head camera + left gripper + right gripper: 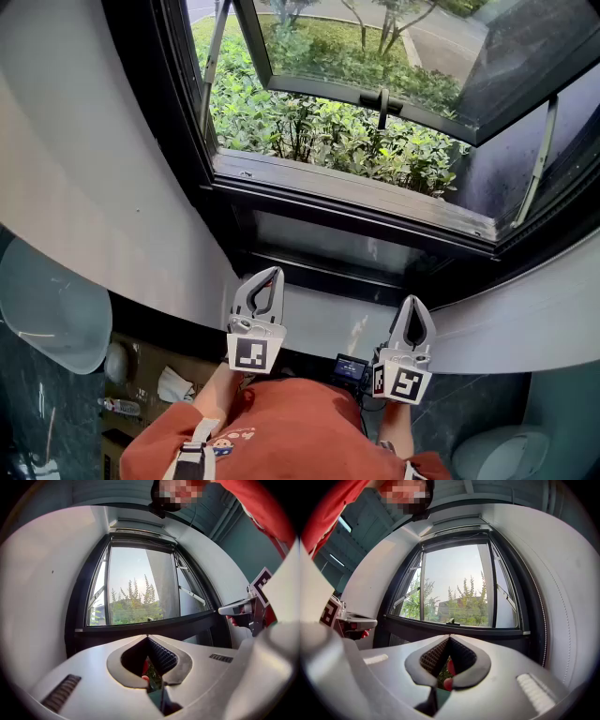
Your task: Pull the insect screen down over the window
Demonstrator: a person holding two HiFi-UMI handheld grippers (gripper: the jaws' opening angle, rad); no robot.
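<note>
A black-framed window (356, 217) is set in a curved white wall, and its sash (375, 89) is swung outward over green shrubs. A pale housing bar (140, 530) runs along the top of the opening and also shows in the right gripper view, bar (459, 528). No screen covers the opening. My left gripper (272, 273) is shut and empty, low in front of the sill. My right gripper (413, 300) is also shut and holds nothing, beside it at the same height. Both point up at the window, left gripper (148, 637) and right gripper (450, 637).
The sash handle (382, 103) stands at the middle of the open sash, with stay arms (536, 169) at both sides. A pale round object (47, 309) is at the lower left. A small screen device (351, 367) hangs by my red-shirted chest. Small items lie on the floor (141, 384).
</note>
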